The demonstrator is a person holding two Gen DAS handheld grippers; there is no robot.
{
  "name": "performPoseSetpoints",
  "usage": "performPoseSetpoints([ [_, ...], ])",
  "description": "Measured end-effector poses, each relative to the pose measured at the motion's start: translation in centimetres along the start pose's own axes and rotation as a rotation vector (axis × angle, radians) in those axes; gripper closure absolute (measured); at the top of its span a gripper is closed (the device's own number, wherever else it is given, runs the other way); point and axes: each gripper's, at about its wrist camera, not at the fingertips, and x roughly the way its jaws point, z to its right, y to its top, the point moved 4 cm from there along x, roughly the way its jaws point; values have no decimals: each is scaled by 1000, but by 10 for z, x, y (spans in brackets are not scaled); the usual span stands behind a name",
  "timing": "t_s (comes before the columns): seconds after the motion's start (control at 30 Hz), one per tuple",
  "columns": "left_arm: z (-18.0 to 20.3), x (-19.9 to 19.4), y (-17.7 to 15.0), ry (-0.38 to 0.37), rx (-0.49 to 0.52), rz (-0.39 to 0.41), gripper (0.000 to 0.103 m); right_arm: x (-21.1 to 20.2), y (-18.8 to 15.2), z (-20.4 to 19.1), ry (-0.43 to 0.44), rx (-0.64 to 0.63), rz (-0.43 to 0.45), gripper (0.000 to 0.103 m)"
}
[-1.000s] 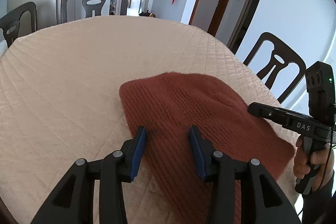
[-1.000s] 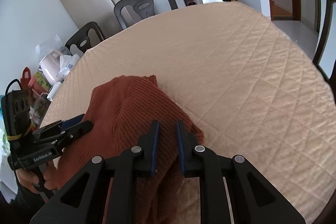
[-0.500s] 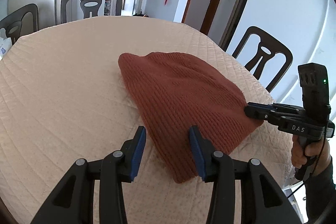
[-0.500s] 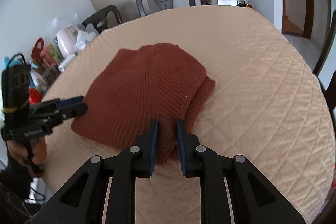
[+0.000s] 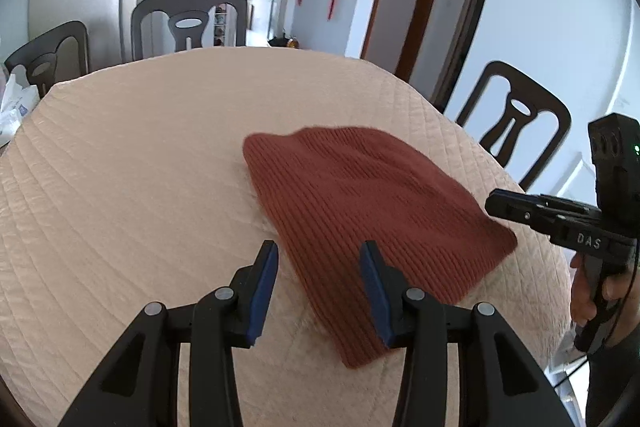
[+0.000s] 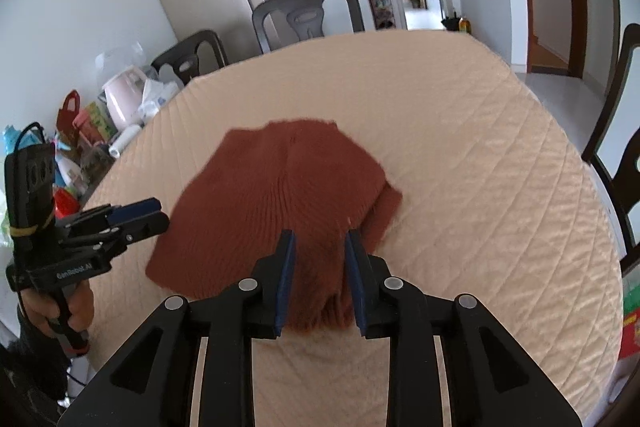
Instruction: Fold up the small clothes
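Note:
A rust-red ribbed knit garment (image 5: 372, 211) lies folded flat on the cream quilted tablecloth (image 5: 120, 167); it also shows in the right wrist view (image 6: 276, 195). My left gripper (image 5: 318, 255) is open, over the garment's near left edge, holding nothing. My right gripper (image 6: 318, 241) is open, its jaws on either side of the garment's near edge with the cloth lying loose between them. Each gripper shows in the other's view, the right one (image 5: 496, 203) beside the garment's right corner, the left one (image 6: 154, 213) beside its left edge.
Dark chairs (image 5: 188, 23) stand around the table, one at the right (image 5: 516, 115). A cluttered side surface with a pink kettle (image 6: 120, 99) and packets is at the left of the right wrist view. Open doorways lie behind.
My right gripper has opened and let go of the garment, which now lies flat and folded. Both grippers have drawn back a little from it.

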Motion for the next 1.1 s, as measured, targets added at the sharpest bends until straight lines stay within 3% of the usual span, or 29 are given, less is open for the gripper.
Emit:
performPoseSetpoints([
  [0.13,-4,8,5,21,-23,-7,57,14,6,3,-26,7,-19,76],
  [0.2,-6,13,5,25,-32,-16,57,20,6,8,-26,30,-33,65],
  [0.3,-8,18,3,13,-40,-26,56,32,3,20,-3,90,-66,62],
  [0.37,-11,22,0,5,-45,-30,52,36,0,29,16,129,-73,52],
  [0.43,-15,23,-2,5,-57,-26,44,36,-2,35,27,159,-75,50],
  [0.83,-26,45,-7,-172,-209,-84,42,46,2,46,173,273,-61,49],
  [0.93,-22,45,-8,-168,-206,-82,42,47,2,45,180,282,-62,50],
  [1.0,-17,45,-11,-171,-193,-86,42,48,1,43,192,278,-72,59],
  [1.1,-11,45,-12,-159,-172,-84,42,49,-2,41,224,296,-81,62],
])
